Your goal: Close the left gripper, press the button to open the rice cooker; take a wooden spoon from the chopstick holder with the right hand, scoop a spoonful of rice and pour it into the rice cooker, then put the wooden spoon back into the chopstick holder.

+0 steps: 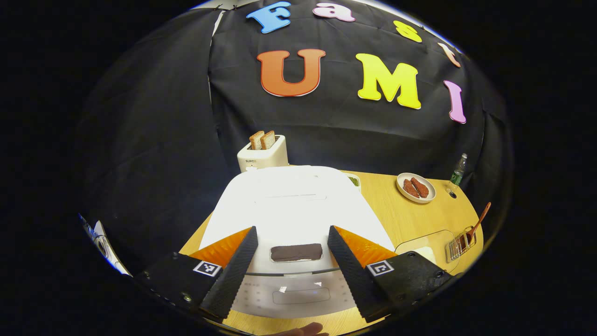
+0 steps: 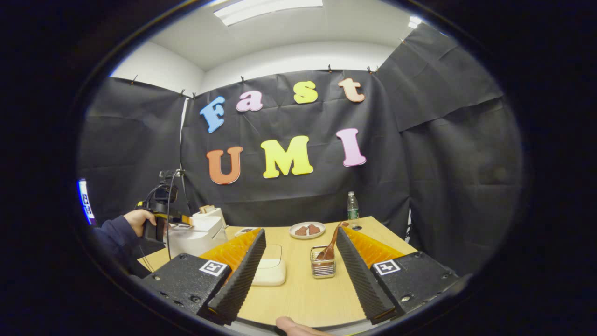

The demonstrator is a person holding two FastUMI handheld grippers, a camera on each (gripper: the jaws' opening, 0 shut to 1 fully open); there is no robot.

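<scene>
A white rice cooker [image 1: 294, 205] with its lid down sits right under my left gripper [image 1: 291, 233], which stands open, its fingers on either side of the dark button [image 1: 296, 252] at the cooker's front. In the right gripper view the cooker [image 2: 193, 235] is at the left, with the other gripper [image 2: 158, 224] and a hand above it. My right gripper [image 2: 298, 235] is open over the table, nothing between its fingers. Ahead stands the wire chopstick holder [image 2: 322, 268] with the wooden spoon [image 2: 330, 245] leaning in it. A clear-lidded rice container [image 2: 268, 268] lies beside it.
A toaster [image 1: 262, 154] with two bread slices stands behind the cooker. A plate of reddish food [image 1: 416, 187] and a bottle [image 1: 458, 171] are at the back of the wooden table [image 1: 396, 214]. The chopstick holder [image 1: 461, 245] is near the table's right edge.
</scene>
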